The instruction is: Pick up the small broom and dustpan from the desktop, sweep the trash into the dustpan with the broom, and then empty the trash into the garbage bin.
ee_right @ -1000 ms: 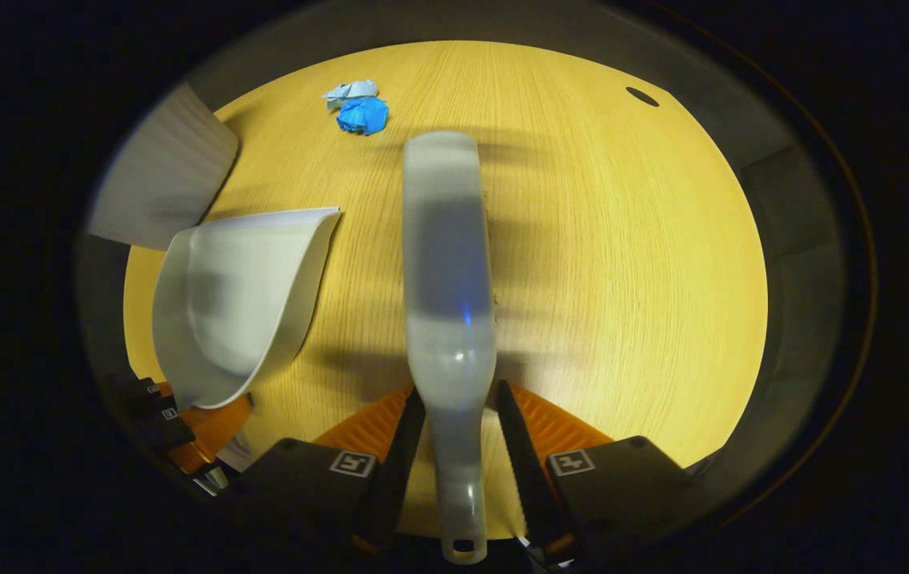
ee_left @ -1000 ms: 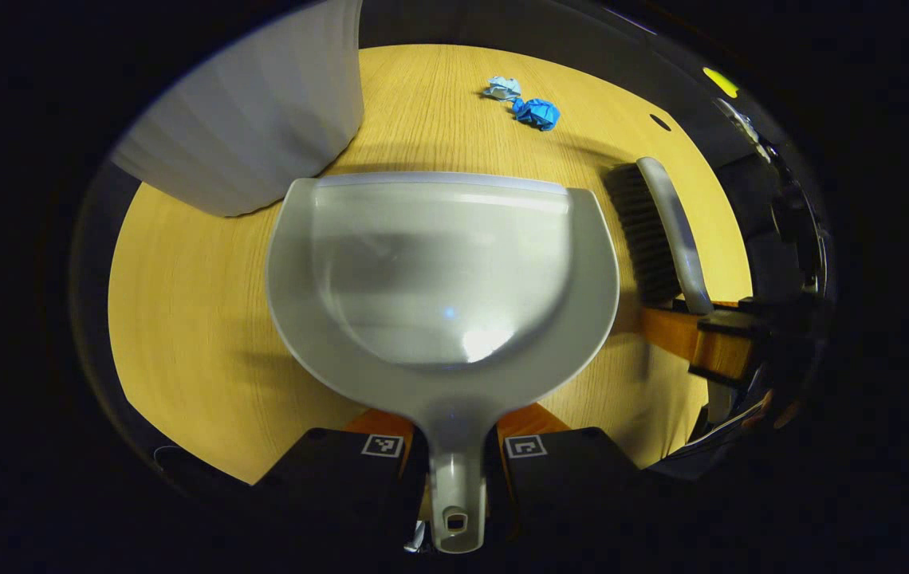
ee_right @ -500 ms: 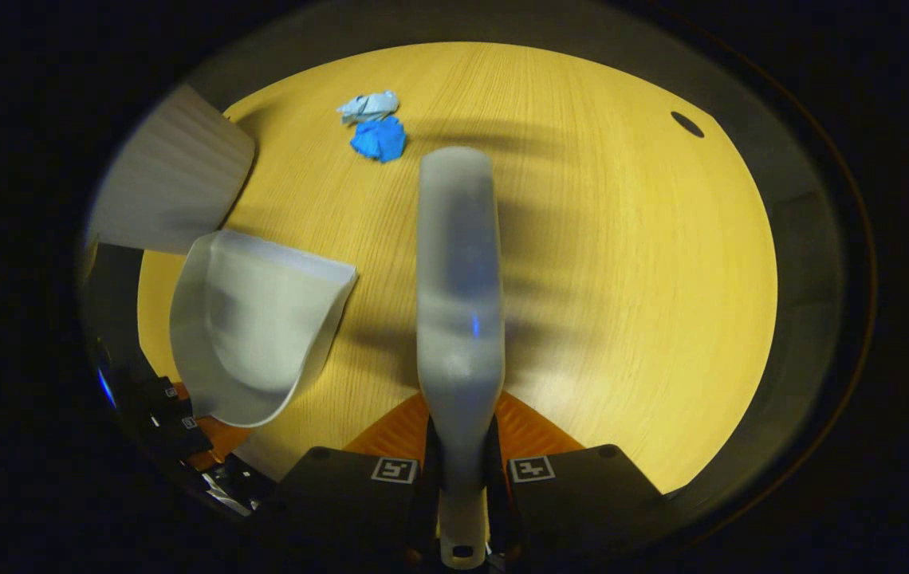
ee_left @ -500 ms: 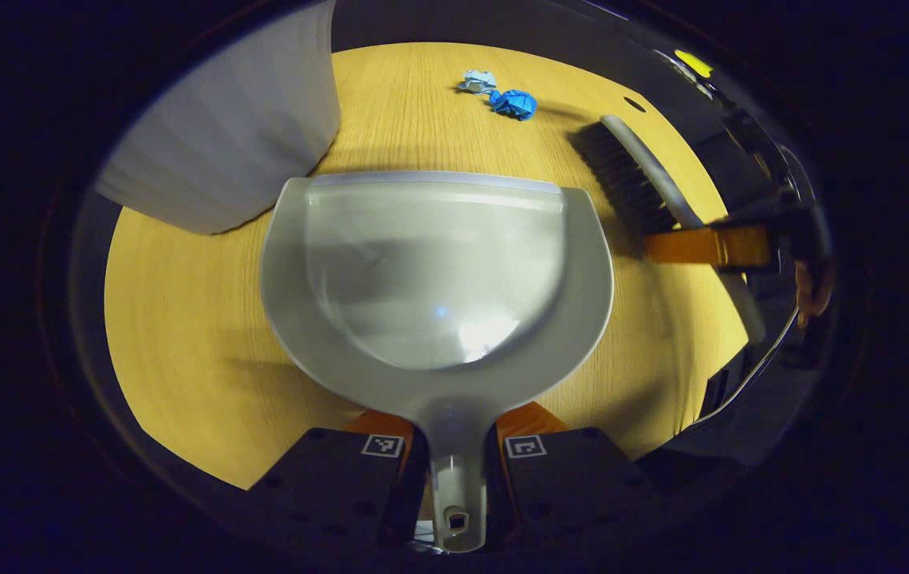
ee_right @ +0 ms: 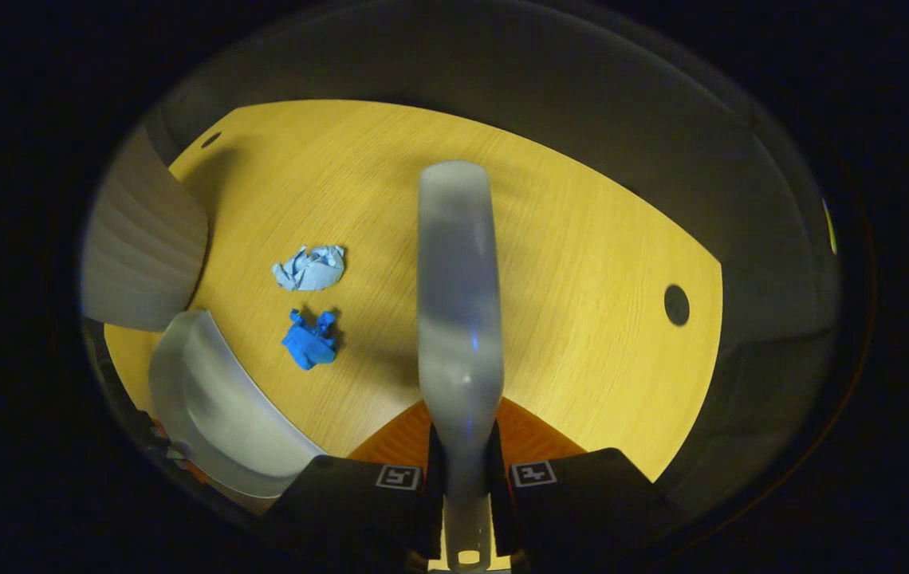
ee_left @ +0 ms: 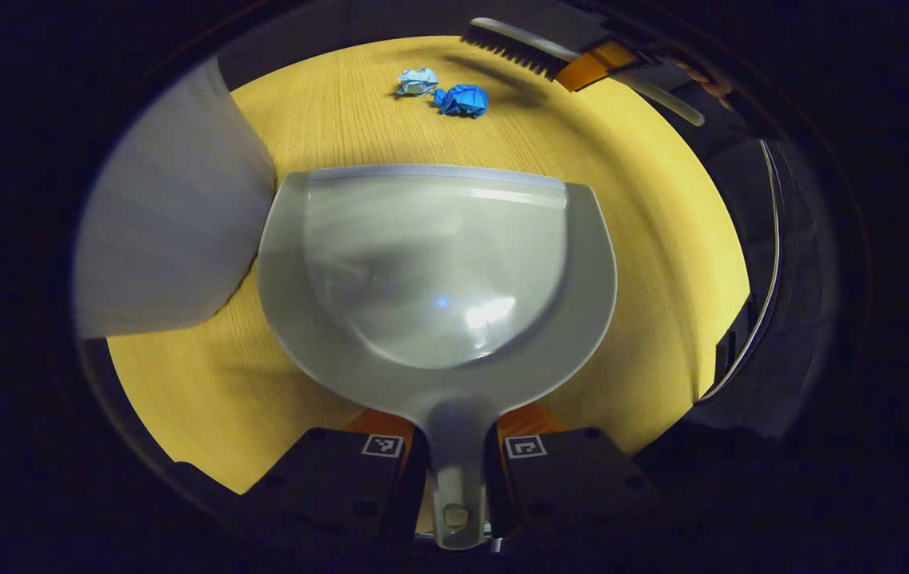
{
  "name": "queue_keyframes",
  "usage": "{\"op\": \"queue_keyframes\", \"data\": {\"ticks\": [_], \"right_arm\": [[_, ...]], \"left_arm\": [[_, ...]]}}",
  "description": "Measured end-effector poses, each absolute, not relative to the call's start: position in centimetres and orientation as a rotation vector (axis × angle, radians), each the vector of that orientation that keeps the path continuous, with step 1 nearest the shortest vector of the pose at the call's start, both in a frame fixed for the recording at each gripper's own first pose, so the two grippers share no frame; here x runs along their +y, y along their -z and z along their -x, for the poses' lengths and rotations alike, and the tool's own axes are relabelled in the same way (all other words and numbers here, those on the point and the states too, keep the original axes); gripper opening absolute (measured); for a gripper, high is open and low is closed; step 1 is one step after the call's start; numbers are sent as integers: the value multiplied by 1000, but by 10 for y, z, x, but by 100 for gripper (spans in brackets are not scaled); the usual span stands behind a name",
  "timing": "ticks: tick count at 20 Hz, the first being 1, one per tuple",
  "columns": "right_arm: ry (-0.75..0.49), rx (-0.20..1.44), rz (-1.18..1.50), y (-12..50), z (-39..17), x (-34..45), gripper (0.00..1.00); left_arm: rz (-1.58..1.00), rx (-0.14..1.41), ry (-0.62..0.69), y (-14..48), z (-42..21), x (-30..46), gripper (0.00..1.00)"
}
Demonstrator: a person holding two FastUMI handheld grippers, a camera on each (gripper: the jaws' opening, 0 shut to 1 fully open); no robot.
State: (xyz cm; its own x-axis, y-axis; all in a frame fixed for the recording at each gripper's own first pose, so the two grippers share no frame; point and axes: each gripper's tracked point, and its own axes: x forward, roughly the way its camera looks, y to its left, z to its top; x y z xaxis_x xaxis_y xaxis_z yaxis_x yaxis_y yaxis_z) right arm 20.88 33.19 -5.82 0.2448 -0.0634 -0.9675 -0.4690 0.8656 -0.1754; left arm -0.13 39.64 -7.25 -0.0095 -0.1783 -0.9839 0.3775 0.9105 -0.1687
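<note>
In the left gripper view, the pale grey garbage bin point(ee_left: 171, 231) stands at the far left on the yellow wooden desktop point(ee_left: 646, 263), its ribbed side just beside the dustpan's left rim. The grey dustpan point(ee_left: 434, 271) is the landmark here: it sits mid-scene with its flat lip pointing away and its handle running back between the fingers of the left gripper point(ee_left: 454, 462), which are closed tight on that handle from both sides. Beyond the dustpan's lip, well apart from it, lie two bits of trash side by side: a crumpled light blue paper point(ee_left: 418, 80) and, just right of it, a crumpled dark blue paper point(ee_left: 462, 100). Farther right and beyond the papers, the small broom point(ee_left: 530, 49) hangs with its dark bristles facing down toward the desktop, near the dark blue paper, and an orange finger of the other gripper presses against its handle.

In the right gripper view, the bin point(ee_right: 139, 247) again stands at the left, with the dustpan point(ee_right: 215, 414) below it. Right of the dustpan lie the dark blue paper point(ee_right: 309, 341) and, beyond it, the light blue paper point(ee_right: 311, 267). Right of both papers, the broom's grey back point(ee_right: 458, 311) runs forward, its handle clamped between the closed fingers of the right gripper point(ee_right: 466, 486). A dark round hole point(ee_right: 676, 304) shows in the desktop point(ee_right: 582, 239), far right of the broom.
</note>
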Motion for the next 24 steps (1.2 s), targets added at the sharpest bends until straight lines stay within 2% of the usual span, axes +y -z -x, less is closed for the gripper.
{"op": "queue_keyframes", "data": {"ticks": [6, 9, 14, 16, 19, 24], "right_arm": [[-490, 1326, 594, 90, -229, 373, 27], [-606, 1389, 574, 90, -209, 395, 27], [-914, 1502, 651, 94, -148, 398, 27], [-999, 1523, 669, 91, -129, 398, 27], [-984, 1516, 614, 87, -130, 388, 28], [-795, 1477, 377, 76, -153, 374, 28]], "left_arm": [[-309, 1537, 506, 68, -35, 422, 29], [-352, 1549, 537, 71, -42, 428, 30], [-409, 1502, 586, 73, -52, 433, 30], [-398, 1485, 587, 76, -53, 432, 30], [-378, 1449, 581, 76, -52, 429, 30], [-269, 1385, 592, 46, -44, 425, 30]]}}
